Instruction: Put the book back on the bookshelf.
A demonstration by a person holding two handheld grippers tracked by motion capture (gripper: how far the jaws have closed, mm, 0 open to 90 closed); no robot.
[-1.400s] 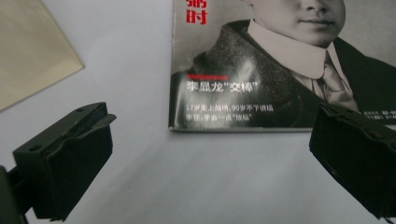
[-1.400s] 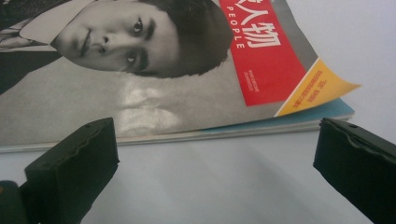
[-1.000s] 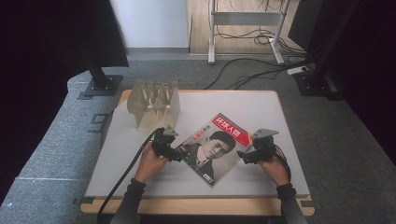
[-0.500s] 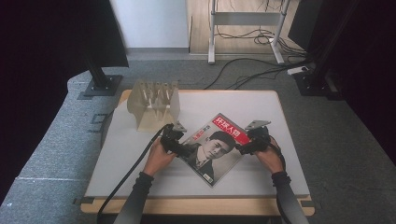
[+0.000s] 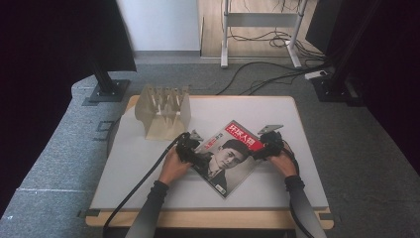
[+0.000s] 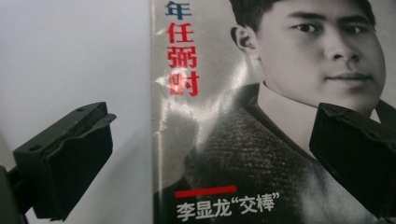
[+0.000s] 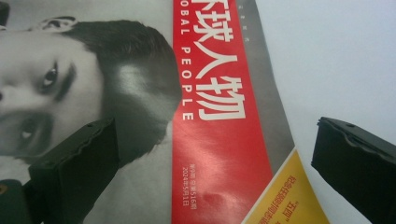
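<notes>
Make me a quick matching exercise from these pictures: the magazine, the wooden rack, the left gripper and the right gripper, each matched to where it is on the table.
Things:
1. magazine
2. wooden rack
3. left gripper
4. right gripper

Places:
A. open, astride the magazine's right edge, near the red title band
B. standing at the table's far left
C. lying flat and turned cornerwise, between the two hands
D. open, astride the magazine's left edge

Pairs: 1-C, 2-B, 3-D, 4-A

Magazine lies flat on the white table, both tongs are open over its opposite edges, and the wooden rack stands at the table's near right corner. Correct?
Not quite. The wooden rack stands at the far left of the table, as the high view shows. The rest holds: the magazine lies flat, and the left tongs and right tongs are open over its opposite edges.
</notes>
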